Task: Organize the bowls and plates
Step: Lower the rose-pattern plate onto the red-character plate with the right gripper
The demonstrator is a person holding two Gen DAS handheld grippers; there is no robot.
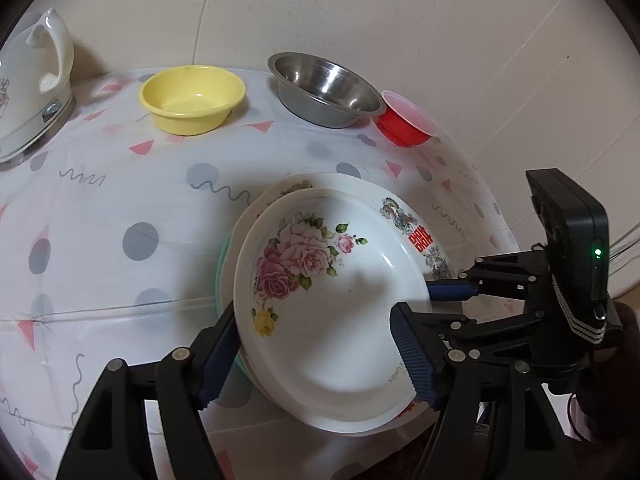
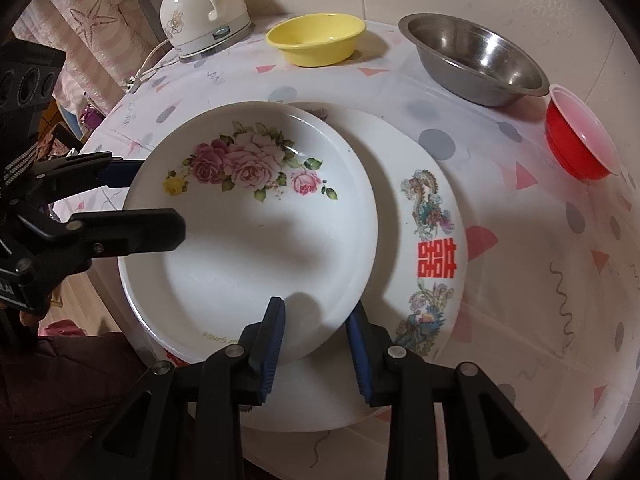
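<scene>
**Rose plate rests on the stack, a gripper at each rim**

The rose plate (image 2: pixel 248 216) lies off-centre on the dragon plate (image 2: pixel 432 220), shifted toward the left gripper (image 1: pixel 316 354). That gripper's jaws stand spread, straddling the near rim without pressing. The right gripper (image 2: pixel 316 344) pinches the opposite rim. White, glossy, shallow. Yellow bowl (image 2: pixel 316 40), steel bowl (image 2: pixel 476 60) and red bowl (image 2: pixel 580 140) stand behind on the table (image 2: pixel 540 280).

The larger plate (image 2: pixel 436 208) bears a red double-happiness sign, 囍 (image 2: pixel 437 259), printed on its rim between two coloured dragon-and-phoenix figures; the same sign shows in the left wrist view too. The rose plate (image 2: pixel 248 216) on top carries small gold script near its edge, seen upside down, which seems to end in "garden" (image 2: pixel 216 338); the word before it is hidden.
</scene>
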